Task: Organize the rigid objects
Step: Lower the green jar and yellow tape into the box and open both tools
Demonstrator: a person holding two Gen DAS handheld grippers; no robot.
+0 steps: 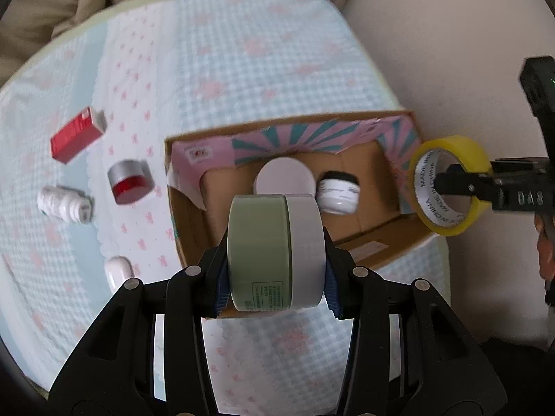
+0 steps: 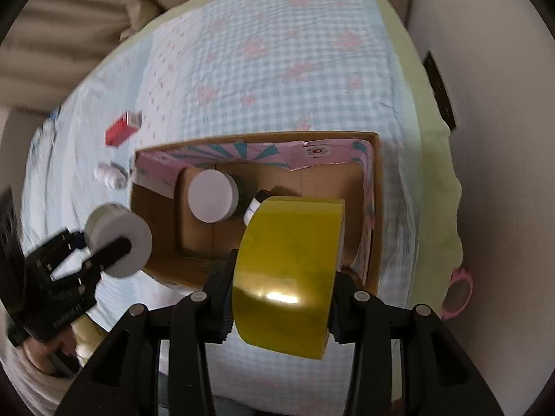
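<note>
Left tongs (image 1: 275,260) gripped a green-and-white jar (image 1: 274,253) above the near wall of the cardboard box (image 1: 374,239) on the bed (image 1: 242,52). Right tongs (image 2: 281,298) clamped a yellow tape roll (image 2: 288,270) over the box's right end. Two jars (image 1: 282,176) sat inside; a red carton (image 1: 78,133) lay near the bed's left edge.

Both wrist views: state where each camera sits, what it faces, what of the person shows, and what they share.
Left wrist: on the left gripper, looking along its fingers at the green-and-white jar it holds, above the cardboard box.
Right wrist: on the right gripper, facing the yellow tape roll it holds; a bit of the person's hand shows.
Shared: box, both grippers, red carton.
</note>
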